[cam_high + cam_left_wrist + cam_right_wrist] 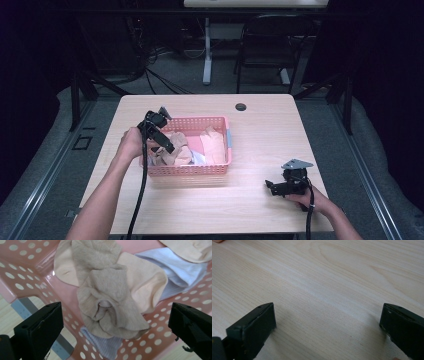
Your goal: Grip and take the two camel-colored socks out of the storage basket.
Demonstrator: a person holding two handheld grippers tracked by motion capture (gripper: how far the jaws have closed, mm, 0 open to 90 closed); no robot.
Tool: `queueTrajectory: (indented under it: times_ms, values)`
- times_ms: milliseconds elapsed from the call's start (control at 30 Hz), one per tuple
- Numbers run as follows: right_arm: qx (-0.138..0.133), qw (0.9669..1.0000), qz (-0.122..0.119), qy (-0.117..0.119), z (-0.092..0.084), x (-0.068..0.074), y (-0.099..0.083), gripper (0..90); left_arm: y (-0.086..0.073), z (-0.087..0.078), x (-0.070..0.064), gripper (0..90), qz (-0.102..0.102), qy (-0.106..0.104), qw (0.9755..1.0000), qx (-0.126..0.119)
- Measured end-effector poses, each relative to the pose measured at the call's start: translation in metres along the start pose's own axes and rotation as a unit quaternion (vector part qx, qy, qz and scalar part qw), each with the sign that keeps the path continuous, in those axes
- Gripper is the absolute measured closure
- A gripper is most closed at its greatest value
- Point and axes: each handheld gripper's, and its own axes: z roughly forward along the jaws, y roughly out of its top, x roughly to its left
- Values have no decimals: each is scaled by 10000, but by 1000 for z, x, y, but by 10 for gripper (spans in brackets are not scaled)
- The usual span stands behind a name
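Jaws of the left gripper (112,322) stand wide apart over a bunched beige sock (110,302), which lies among other socks in the pink basket (189,170) at the table's (260,135) left. Right gripper (272,186), jaws also apart, rests on bare wood at the near right.

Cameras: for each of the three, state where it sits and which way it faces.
High view: fixed above the person's side, facing forward and down on the table; both forearms, left gripper and right gripper show.
Left gripper view: rides the left gripper, looking down into the pink basket at a bunched beige sock; its two black jaws stand apart.
Right gripper view: rides the right gripper, facing bare tabletop; jaws apart.
Shared: high and left gripper views both show the basket and socks.
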Motion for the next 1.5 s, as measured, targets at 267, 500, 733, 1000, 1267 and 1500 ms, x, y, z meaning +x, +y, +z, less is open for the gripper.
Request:
queueTrajectory:
  times_ms: [267, 500, 733, 1000, 1267, 1500]
  values:
    - [2, 10000, -9, -19, 0, 0, 0, 0, 3, 24, -3, 33, 50, -68, 9997, 217]
    - [5, 10000, -45, 25, -1, -1, -1, 0, 2, 35, 0, 185, -48, -60, 9996, 277]
    - [8, 10000, -54, 23, -1, -1, -1, 0, -2, 42, 3, 462, -231, 7, 9985, 500]
    - [5, 10000, -54, 24, -1, -1, -1, 0, -6, 39, 4, 681, -180, -21, 9987, 475]
    - [11, 10000, -63, 35, -1, -1, -1, 0, -10, 21, 10, 718, -166, -117, 9994, 296]
    - [22, 10000, -58, 35, -1, -1, -1, 0, -11, -4, 12, 716, -132, -37, 9999, 96]
